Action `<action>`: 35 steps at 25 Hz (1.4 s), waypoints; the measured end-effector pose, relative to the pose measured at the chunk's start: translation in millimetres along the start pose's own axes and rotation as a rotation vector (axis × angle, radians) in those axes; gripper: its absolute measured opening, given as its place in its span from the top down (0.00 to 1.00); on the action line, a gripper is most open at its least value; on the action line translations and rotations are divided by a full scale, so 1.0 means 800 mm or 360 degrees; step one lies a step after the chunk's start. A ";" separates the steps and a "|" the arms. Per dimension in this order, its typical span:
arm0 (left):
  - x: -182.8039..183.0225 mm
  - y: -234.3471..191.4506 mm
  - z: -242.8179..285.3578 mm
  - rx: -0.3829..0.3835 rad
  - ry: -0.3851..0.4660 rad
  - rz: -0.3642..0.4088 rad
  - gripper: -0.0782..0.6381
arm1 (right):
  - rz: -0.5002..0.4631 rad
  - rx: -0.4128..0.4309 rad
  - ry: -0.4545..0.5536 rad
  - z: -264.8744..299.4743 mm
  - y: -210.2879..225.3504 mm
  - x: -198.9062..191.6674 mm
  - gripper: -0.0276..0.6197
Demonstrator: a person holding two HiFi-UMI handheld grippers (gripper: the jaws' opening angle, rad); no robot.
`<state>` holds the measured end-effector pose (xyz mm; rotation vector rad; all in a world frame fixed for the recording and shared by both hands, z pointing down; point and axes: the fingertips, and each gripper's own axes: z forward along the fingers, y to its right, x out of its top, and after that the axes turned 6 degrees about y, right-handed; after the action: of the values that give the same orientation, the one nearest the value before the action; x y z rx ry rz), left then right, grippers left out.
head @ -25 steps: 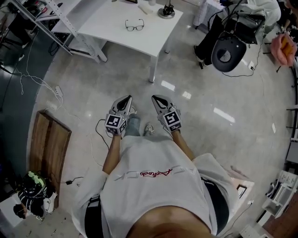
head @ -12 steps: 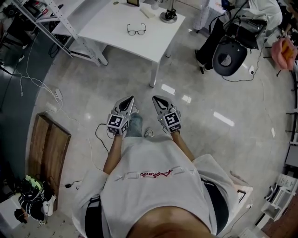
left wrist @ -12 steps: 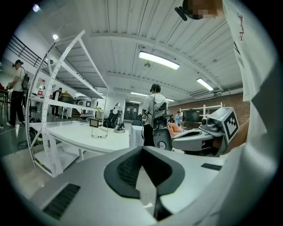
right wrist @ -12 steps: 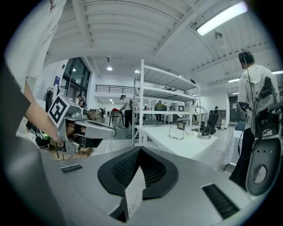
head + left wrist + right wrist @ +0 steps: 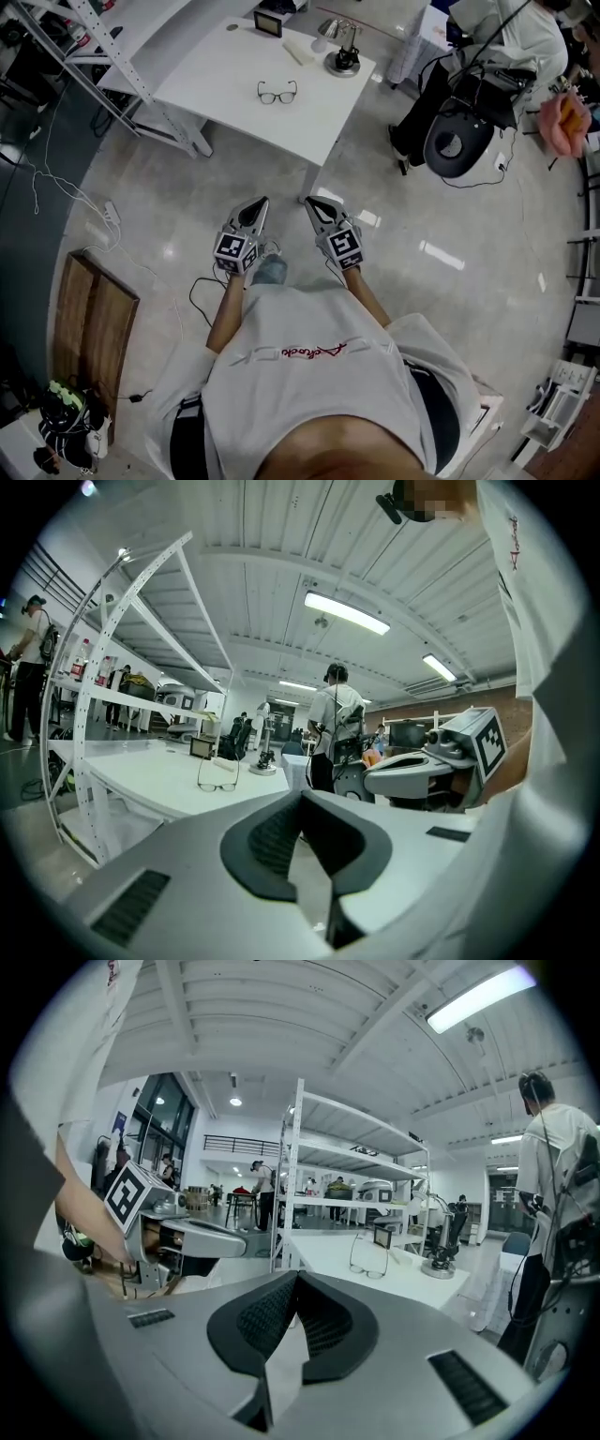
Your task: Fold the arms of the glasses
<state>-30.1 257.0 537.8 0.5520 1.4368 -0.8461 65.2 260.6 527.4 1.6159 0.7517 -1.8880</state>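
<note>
Glasses [image 5: 277, 92], well ahead of both grippers: too small in head view for arm position to be judged. Table [image 5: 220, 66] beneath them: far end cut off by top edge. Small framed item [image 5: 268, 23] beyond glasses: not identified. Hands behind left gripper [image 5: 262, 201] and right gripper [image 5: 310, 200]: hidden under marker cubes.

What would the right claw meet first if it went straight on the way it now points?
Probably the near edge of the white table, with the glasses further on. Nothing shows between that edge and the right claw, though depth is unclear.
</note>
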 end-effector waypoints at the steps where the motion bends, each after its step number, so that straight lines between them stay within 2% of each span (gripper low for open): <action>1: 0.005 -0.010 0.009 -0.0008 0.0009 0.0002 0.86 | -0.0008 -0.0005 0.0000 0.011 0.008 0.004 0.97; 6: 0.028 -0.059 0.047 -0.0055 0.0014 0.0011 0.86 | -0.0039 -0.0044 0.0002 0.066 0.043 0.025 0.97; 14: 0.034 -0.119 0.088 -0.0167 -0.0004 0.0013 0.86 | -0.0049 -0.0147 -0.0014 0.129 0.072 0.032 0.97; 18: 0.035 -0.150 0.100 -0.0195 -0.0030 0.0020 0.86 | -0.0034 -0.0189 -0.0023 0.152 0.079 0.028 0.97; 23: 0.016 -0.158 0.110 -0.0227 -0.0095 -0.0021 0.86 | 0.0021 -0.0239 -0.0079 0.155 0.088 0.007 0.97; 28: 0.000 -0.168 0.125 -0.0220 -0.0116 -0.0076 0.86 | 0.0069 -0.0234 -0.0109 0.172 0.104 -0.006 0.97; 35: -0.007 -0.215 0.143 -0.0127 -0.0154 -0.0101 0.86 | 0.0102 -0.0175 -0.0127 0.219 0.136 -0.019 0.97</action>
<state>-91.5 64.6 581.1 0.4017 1.3992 -0.8507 24.3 60.0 556.9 1.4716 0.7477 -1.8218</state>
